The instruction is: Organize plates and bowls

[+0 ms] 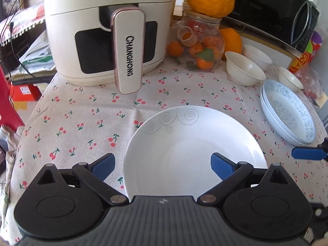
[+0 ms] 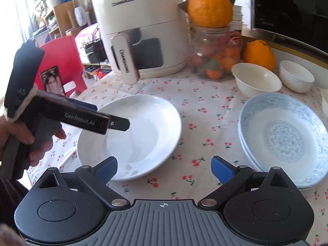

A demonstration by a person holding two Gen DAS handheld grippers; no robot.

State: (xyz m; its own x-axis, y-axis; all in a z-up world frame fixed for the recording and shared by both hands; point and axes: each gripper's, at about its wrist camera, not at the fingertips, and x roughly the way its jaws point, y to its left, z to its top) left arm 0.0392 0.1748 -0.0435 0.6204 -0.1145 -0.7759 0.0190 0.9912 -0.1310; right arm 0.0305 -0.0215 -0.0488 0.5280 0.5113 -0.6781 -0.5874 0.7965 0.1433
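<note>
A plain white plate [image 1: 194, 143] with faint swirl marks lies on the cherry-print tablecloth. My left gripper [image 1: 163, 166] hangs open over its near rim, one pad outside the rim and one above the plate, touching nothing. In the right wrist view that left gripper [image 2: 111, 115], held in a hand, hovers over the white plate [image 2: 143, 123]. My right gripper [image 2: 164, 169] is open and empty above the cloth between the white plate and a stack of blue-patterned plates [image 2: 285, 137] [image 1: 287, 112]. Three white bowls [image 1: 244, 69] [image 1: 258, 56] [image 1: 290, 79] stand behind the stack.
A white air fryer [image 1: 106, 37] stands at the back left, its handle jutting forward. Beside it is a glass jar of small oranges [image 1: 198, 41] with a big orange on top. A black microwave [image 1: 276, 10] fills the back right. The table edge [image 1: 30, 110] curves down the left, with a red chair [image 2: 61, 61] beyond.
</note>
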